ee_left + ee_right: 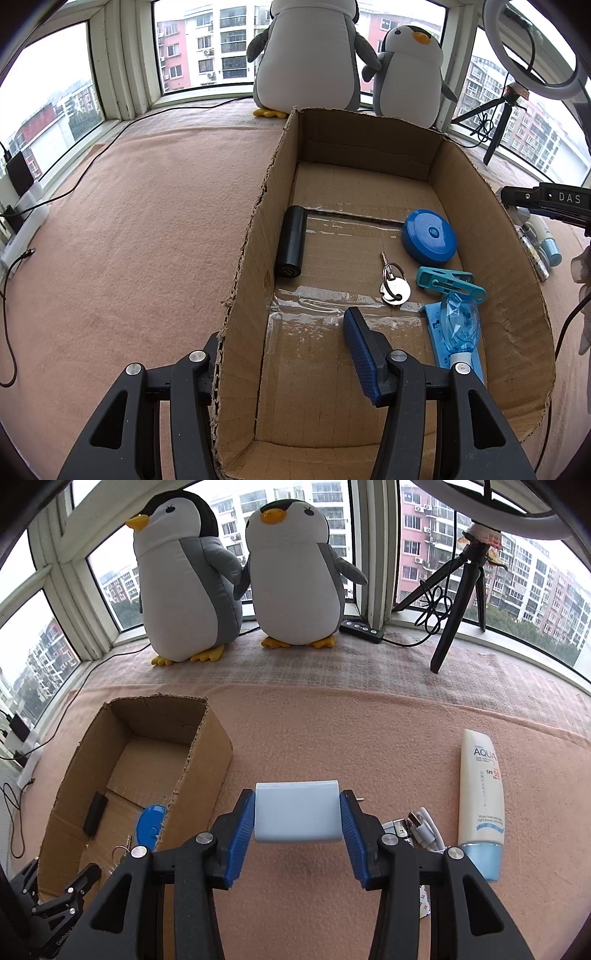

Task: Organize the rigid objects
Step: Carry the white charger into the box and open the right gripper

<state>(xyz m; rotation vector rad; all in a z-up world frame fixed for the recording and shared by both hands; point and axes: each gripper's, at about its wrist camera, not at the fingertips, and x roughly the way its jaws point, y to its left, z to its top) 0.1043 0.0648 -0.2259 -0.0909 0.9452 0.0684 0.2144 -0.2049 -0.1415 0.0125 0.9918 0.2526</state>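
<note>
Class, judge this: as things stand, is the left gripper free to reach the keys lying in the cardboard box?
Probably not directly. The left gripper straddles the cardboard box's left wall, one finger outside and one inside, so it would have to lift clear first. The keys themselves lie uncovered on the box floor, with open space above.

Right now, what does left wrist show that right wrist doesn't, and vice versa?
Left wrist only: the left gripper straddling the box's left wall, plus the teal clip and the blue correction-tape dispenser inside.

Right wrist only: the right gripper shut on a pale blue block, the sunscreen tube and a white cable on the blanket.

Both: the cardboard box holding the black cylinder, blue round case and keys, and the two plush penguins.
</note>
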